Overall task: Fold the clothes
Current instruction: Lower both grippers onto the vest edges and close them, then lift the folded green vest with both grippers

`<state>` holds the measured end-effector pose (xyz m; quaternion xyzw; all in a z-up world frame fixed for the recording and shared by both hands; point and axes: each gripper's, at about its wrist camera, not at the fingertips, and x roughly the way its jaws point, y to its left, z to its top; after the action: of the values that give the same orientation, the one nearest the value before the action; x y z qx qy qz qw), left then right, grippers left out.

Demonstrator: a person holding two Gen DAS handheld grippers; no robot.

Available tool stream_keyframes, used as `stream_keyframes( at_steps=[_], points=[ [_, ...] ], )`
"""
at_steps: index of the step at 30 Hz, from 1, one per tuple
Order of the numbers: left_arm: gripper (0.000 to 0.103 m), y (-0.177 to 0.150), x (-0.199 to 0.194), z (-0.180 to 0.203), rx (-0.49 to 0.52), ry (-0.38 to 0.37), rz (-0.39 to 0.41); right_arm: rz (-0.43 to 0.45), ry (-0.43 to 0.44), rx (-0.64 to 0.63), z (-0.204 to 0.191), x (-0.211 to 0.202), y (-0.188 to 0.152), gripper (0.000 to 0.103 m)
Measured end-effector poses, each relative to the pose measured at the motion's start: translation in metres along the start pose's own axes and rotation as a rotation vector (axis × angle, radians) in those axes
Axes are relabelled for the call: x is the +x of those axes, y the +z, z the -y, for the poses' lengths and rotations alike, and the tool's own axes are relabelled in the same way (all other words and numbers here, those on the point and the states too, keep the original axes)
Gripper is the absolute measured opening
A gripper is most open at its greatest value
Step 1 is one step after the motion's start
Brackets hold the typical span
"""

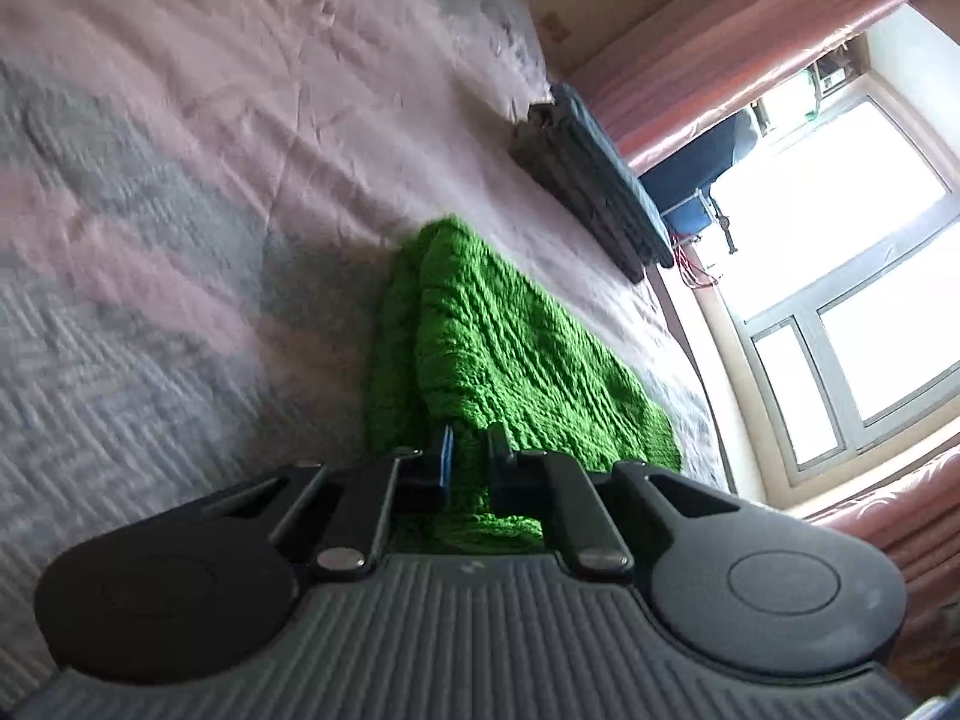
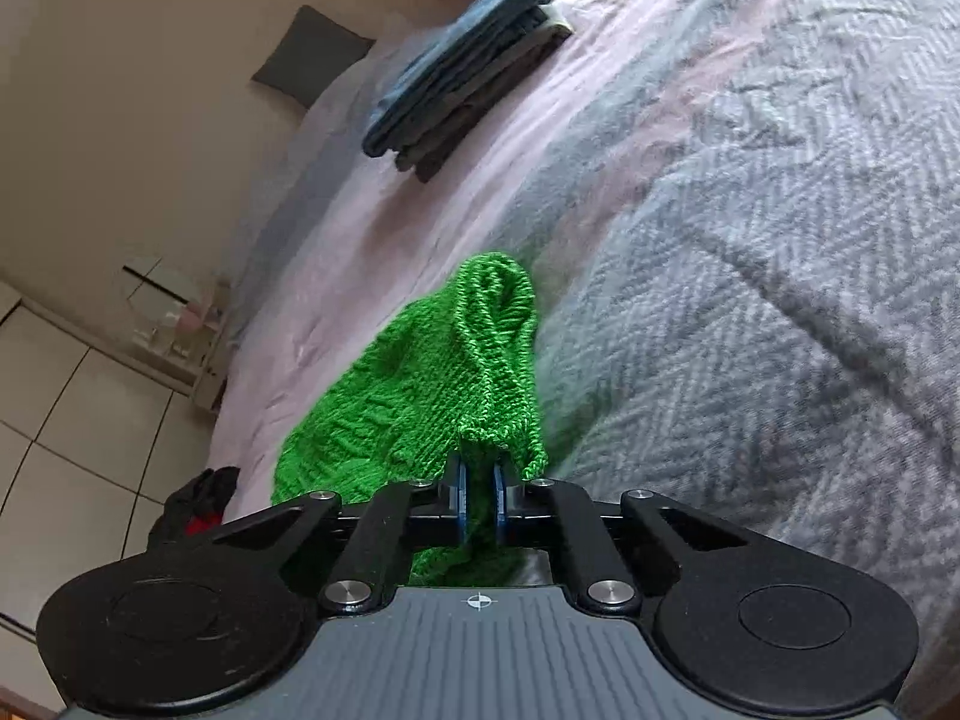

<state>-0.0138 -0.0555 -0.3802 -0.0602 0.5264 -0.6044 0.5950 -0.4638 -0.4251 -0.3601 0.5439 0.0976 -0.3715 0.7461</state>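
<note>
1. Green chunky wool fills both pairs of tongs: the left gripper (image 1: 469,450) has its jaws narrowed onto an edge of the bright green knitted garment (image 1: 510,348), and the right gripper (image 2: 478,501) pinches a bunched fold of the same knit (image 2: 420,384) between its blue pads (image 2: 461,498).
2. The garment lies partly doubled over on the pink and grey quilted bedcover (image 1: 180,180), its near end lifted at the tongs.
3. It looks soft, thick and stretchy, so I'd judge it will sag and pull long under its own weight.
4. Best held at the ribbed edges or corners, through both layers.
5. Further up the bed sits a folded stack of dark grey and blue clothes (image 2: 462,72).
</note>
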Motion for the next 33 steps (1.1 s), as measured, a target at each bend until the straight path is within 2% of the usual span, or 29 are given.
stream_keyframes(
  at_steps=[1, 4, 6, 10, 14, 16, 17, 18, 20, 22, 23, 24, 26, 28, 33],
  points=[
    [0.007, 0.001, -0.002, 0.000, 0.009, 0.004, 0.009, 0.002, -0.006, -0.012, -0.002, 0.000, -0.001, 0.006],
    [0.007, -0.008, 0.003, -0.002, 0.017, 0.028, -0.028, 0.001, -0.043, -0.036, 0.001, 0.003, -0.002, 0.006],
    [0.007, -0.015, 0.003, -0.006, 0.020, 0.038, -0.026, -0.004, -0.038, -0.019, 0.005, 0.002, -0.005, 0.006],
    [0.007, -0.016, -0.005, -0.010, 0.023, 0.027, 0.001, -0.002, -0.046, -0.068, 0.000, 0.000, -0.011, 0.006],
    [0.008, -0.021, 0.005, -0.012, 0.062, 0.071, -0.015, -0.028, -0.075, -0.093, 0.005, 0.011, -0.019, 0.006],
    [0.008, -0.023, 0.010, -0.009, 0.092, 0.087, -0.030, -0.029, -0.060, -0.065, 0.009, 0.010, -0.020, 0.006],
    [0.009, -0.019, 0.009, -0.007, 0.093, 0.081, -0.034, -0.028, -0.042, -0.049, 0.010, 0.007, -0.018, 0.017],
    [0.011, -0.016, 0.007, -0.005, 0.093, 0.074, -0.038, -0.020, -0.032, -0.043, 0.010, 0.003, -0.016, 0.043],
    [0.014, -0.009, 0.002, -0.003, 0.087, 0.058, -0.042, 0.010, -0.025, -0.045, 0.009, -0.009, -0.011, 0.073],
    [0.026, 0.001, -0.001, -0.003, 0.062, 0.034, -0.036, 0.033, -0.008, -0.060, 0.005, -0.016, -0.005, 0.073],
    [0.036, 0.006, -0.002, -0.004, 0.044, 0.023, -0.035, 0.039, -0.008, -0.066, 0.004, -0.017, -0.001, 0.073],
    [0.038, 0.011, -0.002, -0.005, 0.025, 0.013, -0.033, 0.037, -0.001, -0.066, 0.003, -0.016, 0.002, 0.073],
    [0.040, 0.017, 0.005, -0.008, 0.008, -0.018, -0.055, 0.015, 0.025, -0.050, 0.005, -0.010, 0.006, 0.073],
    [0.040, 0.021, 0.019, -0.014, -0.020, -0.018, -0.094, -0.021, 0.050, -0.016, 0.011, 0.000, 0.007, 0.073],
    [0.041, 0.022, 0.040, -0.032, -0.071, -0.009, -0.161, -0.096, 0.042, -0.029, 0.018, 0.020, 0.008, 0.073]
  ],
)
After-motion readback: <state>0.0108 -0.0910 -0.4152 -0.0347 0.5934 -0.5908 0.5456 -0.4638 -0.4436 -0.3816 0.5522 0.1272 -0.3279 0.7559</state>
